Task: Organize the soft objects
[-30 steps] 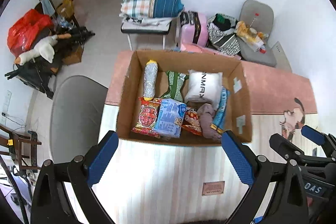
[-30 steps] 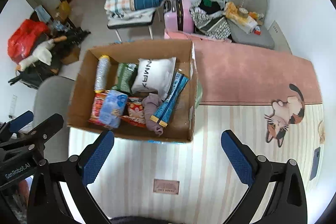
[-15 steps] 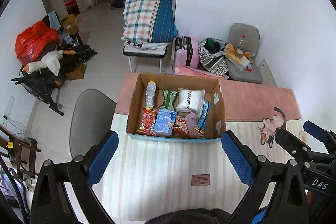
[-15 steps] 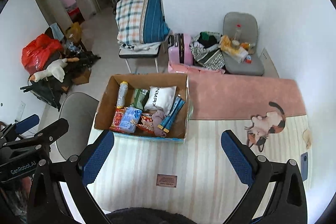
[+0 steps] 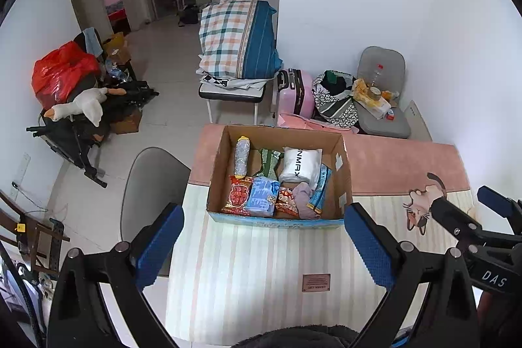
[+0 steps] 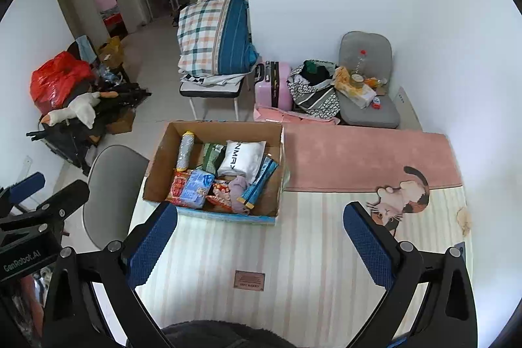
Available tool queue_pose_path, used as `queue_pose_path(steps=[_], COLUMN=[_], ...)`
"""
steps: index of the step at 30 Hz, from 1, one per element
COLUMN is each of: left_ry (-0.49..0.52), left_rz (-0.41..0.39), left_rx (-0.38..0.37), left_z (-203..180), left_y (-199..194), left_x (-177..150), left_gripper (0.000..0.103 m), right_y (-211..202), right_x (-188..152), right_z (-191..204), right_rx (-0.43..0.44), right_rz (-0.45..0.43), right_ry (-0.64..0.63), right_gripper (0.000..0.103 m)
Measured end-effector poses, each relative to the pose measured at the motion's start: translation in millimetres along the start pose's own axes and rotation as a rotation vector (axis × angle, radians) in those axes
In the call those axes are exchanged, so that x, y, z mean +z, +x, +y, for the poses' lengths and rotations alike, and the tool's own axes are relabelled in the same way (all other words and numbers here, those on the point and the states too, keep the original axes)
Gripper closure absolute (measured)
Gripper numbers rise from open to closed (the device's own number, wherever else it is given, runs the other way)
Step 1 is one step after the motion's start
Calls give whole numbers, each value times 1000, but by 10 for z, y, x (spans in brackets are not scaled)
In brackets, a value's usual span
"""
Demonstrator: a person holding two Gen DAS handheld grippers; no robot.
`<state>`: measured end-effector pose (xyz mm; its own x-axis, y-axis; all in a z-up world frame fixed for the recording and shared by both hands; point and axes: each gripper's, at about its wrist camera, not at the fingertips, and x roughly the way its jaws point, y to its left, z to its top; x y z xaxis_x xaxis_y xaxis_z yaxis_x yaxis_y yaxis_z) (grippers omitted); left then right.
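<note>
Both claws have pulled back from the cardboard box (image 5: 279, 175); left claw (image 5: 262, 242) and right claw (image 6: 261, 242) spread wide, empty. White pillow (image 5: 300, 165) looks squishy, light; pinch its middle.

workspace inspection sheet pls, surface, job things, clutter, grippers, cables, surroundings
surface: striped mat with cat print, pink band behind.
job's things: cardboard box on the mat holds a white pillow, purple cloth, blue packet, red packet, silver roll.
clutter: nothing seen loose on the mat.
grippers: left gripper and right gripper both open, empty, above the mat short of the box.
cables: nothing seen.
surroundings: pink suitcase, grey chair, plaid bedding, red bag, goose plush.
</note>
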<state>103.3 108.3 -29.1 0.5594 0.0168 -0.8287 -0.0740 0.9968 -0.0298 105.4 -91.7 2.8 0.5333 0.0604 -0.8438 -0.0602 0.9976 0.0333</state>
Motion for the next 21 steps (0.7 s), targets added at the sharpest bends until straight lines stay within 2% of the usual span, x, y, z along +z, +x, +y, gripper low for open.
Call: queue_pose_path(steps=[11, 21], left_ry=[-9, -20], left_rz=[43, 78], left_rx=[21, 27], left_z=[76, 137], left_y=[286, 464], left_x=[-32, -61], left_gripper=[2, 2], right_y=[278, 412], right_x=[10, -23], right_z=[25, 35], right_rx=[-56, -58], right_rz=[16, 37], right_ry=[6, -1], right_gripper=[0, 0])
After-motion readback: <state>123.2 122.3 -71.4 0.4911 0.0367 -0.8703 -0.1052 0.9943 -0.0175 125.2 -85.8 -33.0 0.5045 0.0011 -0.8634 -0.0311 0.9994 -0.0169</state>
